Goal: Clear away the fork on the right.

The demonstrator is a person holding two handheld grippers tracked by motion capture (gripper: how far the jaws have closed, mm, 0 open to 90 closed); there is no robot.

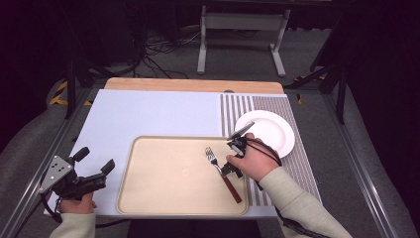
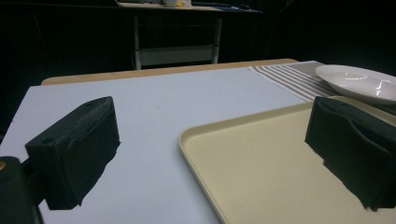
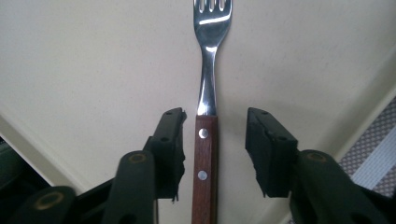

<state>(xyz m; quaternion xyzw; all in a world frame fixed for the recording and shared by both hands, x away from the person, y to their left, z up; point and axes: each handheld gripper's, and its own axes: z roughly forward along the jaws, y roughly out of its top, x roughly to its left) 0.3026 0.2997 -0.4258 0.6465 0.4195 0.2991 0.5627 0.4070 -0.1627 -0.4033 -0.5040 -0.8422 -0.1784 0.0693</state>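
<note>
Near left corner of the table: left gripper, held in the person's left hand, jaws spread wide and holding nothing. It sits on the white mat, just beside the tray's left rim; in the left gripper view one jaw stands over the mat and the other over the tray, with bare surface between them.

Near centre: tray, beige, shallow, raised rounded rim. Its left and middle parts are bare, leaving wide room to move.

Right part of tray: fork, steel tines toward the far side, brown wooden handle with two rivets toward the near right. It lies flat on the tray floor, handle end close to the tray's right rim.

Over the fork: right gripper, held in the right hand. In the right gripper view its jaws stand apart on either side of the fork handle; the left one looks very close to the wood, though contact cannot be judged, and a clear gap shows on the other side.

Right, farther back: striped placemat with a white plate on it, just beyond the right hand.

Far edge: strip of bare wooden tabletop.

Beyond: grey carpet, cables, a white metal stand, dark surroundings.
</note>
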